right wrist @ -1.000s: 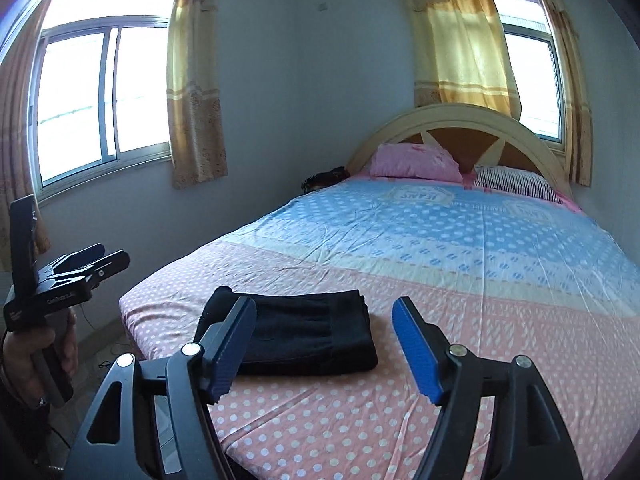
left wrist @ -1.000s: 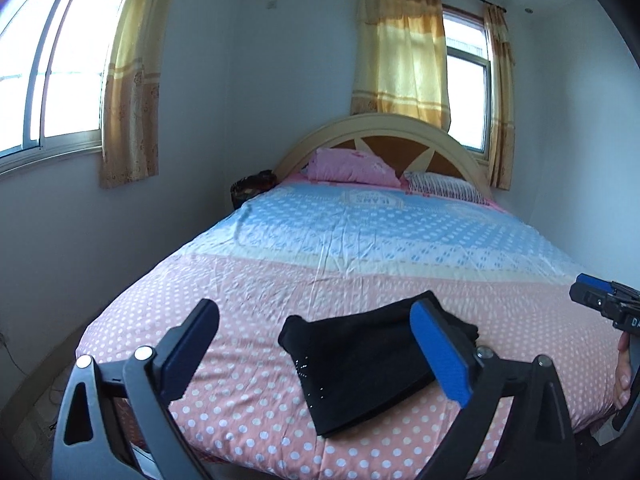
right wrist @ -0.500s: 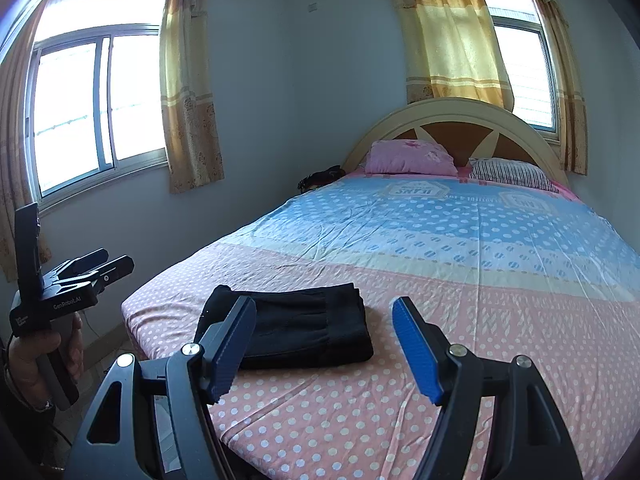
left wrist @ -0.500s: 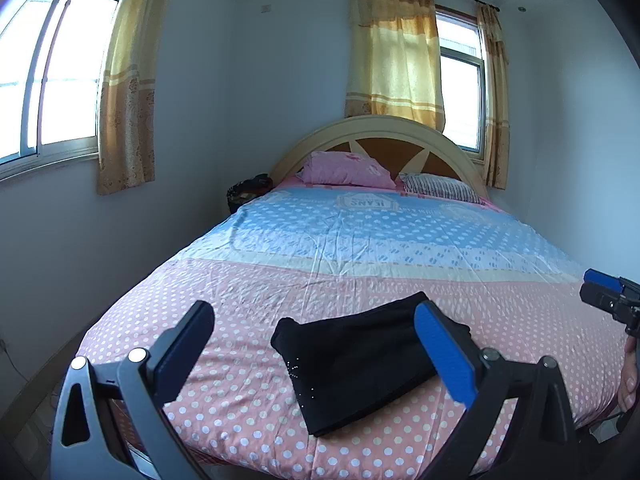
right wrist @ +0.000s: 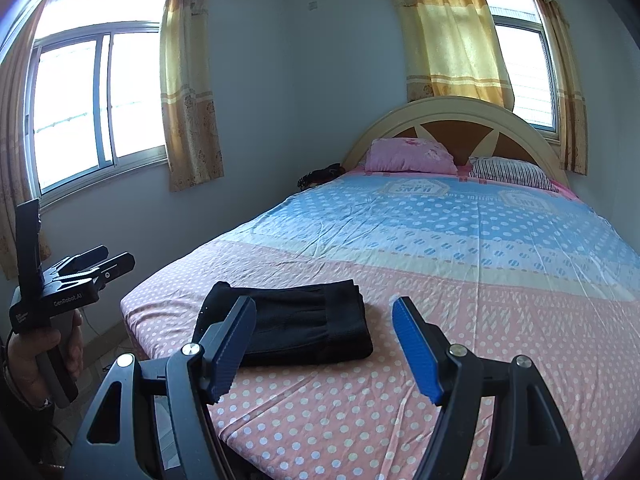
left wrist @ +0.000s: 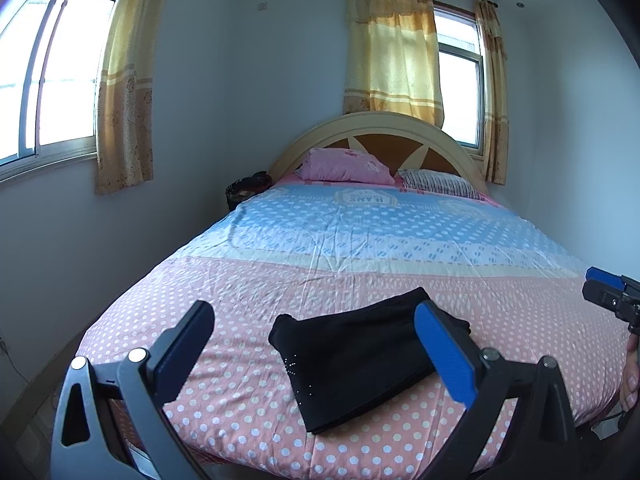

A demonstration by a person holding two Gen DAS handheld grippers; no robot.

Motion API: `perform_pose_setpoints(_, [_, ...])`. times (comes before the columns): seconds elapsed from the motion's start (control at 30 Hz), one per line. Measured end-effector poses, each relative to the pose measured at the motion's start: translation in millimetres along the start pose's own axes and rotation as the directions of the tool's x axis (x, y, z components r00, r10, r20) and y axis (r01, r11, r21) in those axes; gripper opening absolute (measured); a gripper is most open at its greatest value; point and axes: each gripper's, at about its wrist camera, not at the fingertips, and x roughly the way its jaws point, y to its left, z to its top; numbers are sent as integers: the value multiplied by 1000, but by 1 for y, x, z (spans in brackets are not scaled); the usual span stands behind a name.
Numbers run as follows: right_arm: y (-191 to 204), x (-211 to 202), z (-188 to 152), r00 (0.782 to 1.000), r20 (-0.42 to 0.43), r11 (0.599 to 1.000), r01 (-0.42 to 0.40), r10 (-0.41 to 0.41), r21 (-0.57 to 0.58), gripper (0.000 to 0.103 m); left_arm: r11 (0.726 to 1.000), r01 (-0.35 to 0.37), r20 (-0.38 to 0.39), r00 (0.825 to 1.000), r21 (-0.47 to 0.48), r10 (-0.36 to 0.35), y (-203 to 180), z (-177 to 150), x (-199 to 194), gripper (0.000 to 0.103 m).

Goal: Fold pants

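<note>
Lying folded, black pants (left wrist: 360, 356) on polka-dot bedspread (left wrist: 360, 248), curtained windows (right wrist: 100, 104)

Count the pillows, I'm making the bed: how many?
2: a pink pillow at the headboard, a striped pillow right of it. More may be hidden.

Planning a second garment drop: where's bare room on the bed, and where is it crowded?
Free: the pink dotted sheet to the right of the folded pants, and the whole blue band of the bed up to the pillows. Crowded: only the near-left corner, where the pants lie.
</note>
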Motion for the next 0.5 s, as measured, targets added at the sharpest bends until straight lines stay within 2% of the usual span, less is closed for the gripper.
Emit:
perform_pose_setpoints(0.37, [0, -1, 0, 1000, 2, 1000, 2, -2, -4, 72, 1000, -25, -8, 1000, 2, 25, 1, 3, 0, 103])
perform_pose_setpoints(0.5, [1, 0, -1, 1000, 1, 1000, 2, -2, -3, 72, 999, -40, 20, 999, 7, 39, -2, 4, -5, 103])
